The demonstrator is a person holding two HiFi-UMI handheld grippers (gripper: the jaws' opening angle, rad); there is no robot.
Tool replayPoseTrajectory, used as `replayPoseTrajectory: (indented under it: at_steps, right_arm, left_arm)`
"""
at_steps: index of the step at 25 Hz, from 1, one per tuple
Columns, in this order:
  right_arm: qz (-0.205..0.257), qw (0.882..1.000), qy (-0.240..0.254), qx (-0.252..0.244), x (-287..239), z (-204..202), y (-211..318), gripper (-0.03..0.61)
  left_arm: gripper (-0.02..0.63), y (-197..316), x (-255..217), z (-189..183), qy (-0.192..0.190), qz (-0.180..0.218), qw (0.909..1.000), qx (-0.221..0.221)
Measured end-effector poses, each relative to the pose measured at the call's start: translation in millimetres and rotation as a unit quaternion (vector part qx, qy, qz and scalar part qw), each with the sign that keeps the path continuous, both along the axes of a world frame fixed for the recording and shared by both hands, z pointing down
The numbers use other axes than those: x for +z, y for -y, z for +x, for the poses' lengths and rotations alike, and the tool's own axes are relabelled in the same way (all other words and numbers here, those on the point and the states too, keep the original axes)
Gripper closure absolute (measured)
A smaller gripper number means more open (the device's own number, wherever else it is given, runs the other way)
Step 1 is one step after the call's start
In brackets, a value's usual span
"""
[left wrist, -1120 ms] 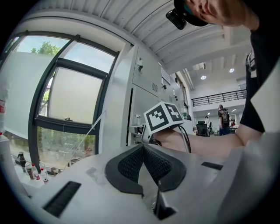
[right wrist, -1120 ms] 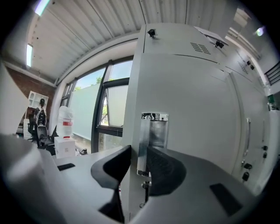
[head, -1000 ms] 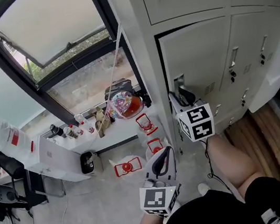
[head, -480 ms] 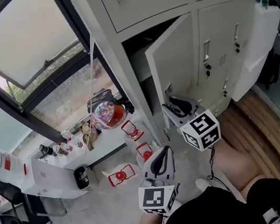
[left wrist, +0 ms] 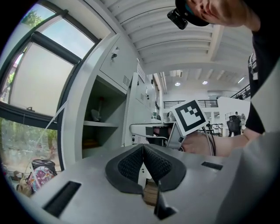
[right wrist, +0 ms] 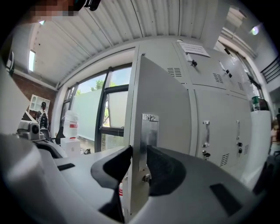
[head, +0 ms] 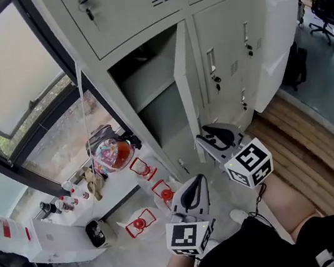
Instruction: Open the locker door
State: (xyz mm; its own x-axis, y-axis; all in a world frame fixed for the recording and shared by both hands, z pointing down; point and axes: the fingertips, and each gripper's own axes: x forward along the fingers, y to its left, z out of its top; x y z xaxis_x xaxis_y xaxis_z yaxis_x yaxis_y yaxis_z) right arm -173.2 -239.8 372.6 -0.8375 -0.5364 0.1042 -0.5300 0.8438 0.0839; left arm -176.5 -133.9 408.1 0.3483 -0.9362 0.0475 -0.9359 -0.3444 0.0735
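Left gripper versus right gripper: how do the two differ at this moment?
The left gripper has its jaws together with nothing between them; the right gripper has its jaws closed on the edge of the open locker door. In the head view the left gripper sits low, close to the person's body, while the right gripper reaches out to the door. Both are the same grey two-jaw tool.

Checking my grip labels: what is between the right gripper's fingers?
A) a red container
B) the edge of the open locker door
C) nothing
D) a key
B: the right gripper view shows the right gripper closed on the edge of the locker door, with its fingers on either side.
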Motion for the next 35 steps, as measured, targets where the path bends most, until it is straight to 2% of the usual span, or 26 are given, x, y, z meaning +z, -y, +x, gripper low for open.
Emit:
replayPoseTrajectory:
  at_steps: [8,12,16,20,26,35]
  right_arm:
    - [0.005,0.997,-0.003,0.083,-1,56,2,0.414]
    - [0.007,0.992,-0.004,0.129,0,83,8,0.424]
    - [0.006,0.985,-0.008,0.170,0,109,16,0.430]
    - [0.008,0.977,-0.008,0.213,1,138,28,0.476]
    - [0.007,0.969,-0.012,0.245,0,173,54,0.498]
    - [0.004,0.963,0.006,0.268,-1,204,87,0.523]
  left_arm:
    - [0.597,1,2,28,-0.009,0.002,0.9980,0.062]
    - [0.597,1,0,37,-0.019,0.005,0.9967,0.079]
    - [0.597,0,0,47,-0.011,0.009,0.9952,0.097]
    - [0.597,2,-2,55,-0.011,0.011,0.9945,0.104]
    - [0.597,12,-4,67,-0.006,0.011,0.9948,0.101]
    - [0.597,33,-4,77,0.000,0.006,0.9961,0.088]
